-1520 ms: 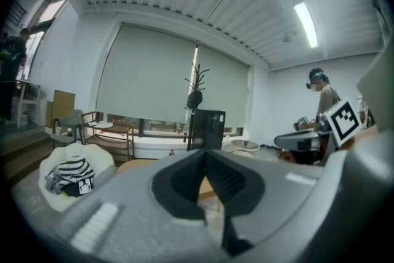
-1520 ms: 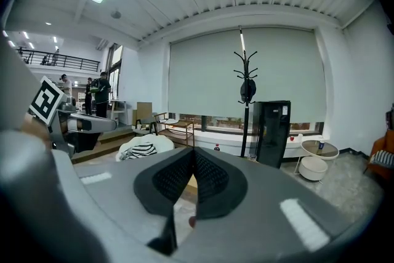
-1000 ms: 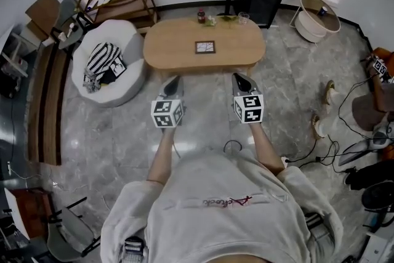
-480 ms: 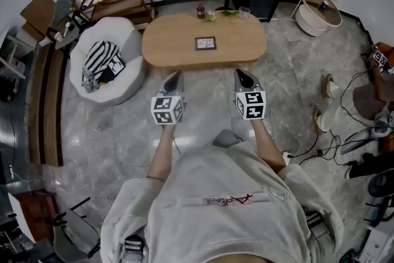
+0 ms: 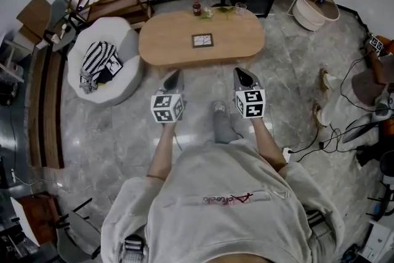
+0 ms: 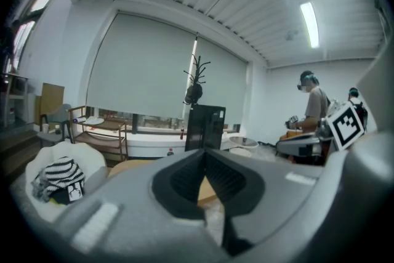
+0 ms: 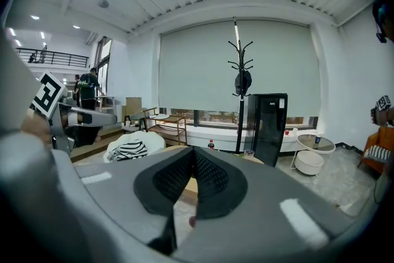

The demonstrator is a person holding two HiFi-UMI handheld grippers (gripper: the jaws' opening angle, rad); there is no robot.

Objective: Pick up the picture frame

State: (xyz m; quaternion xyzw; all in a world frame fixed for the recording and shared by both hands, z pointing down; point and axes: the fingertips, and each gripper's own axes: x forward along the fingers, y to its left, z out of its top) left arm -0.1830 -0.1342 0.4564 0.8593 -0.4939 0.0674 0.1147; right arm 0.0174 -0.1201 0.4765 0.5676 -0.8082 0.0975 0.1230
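Wooden table holds picture frame, bottle, glass; striped cloth on beanbag.

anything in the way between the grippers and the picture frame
Nothing visible. Only floor and bare tabletop separate the left gripper and right gripper from the picture frame; the bottle stands beyond it.

The small, square, dark-edged picture frame lies flat on the desk, well ahead of the left tool and right tool.
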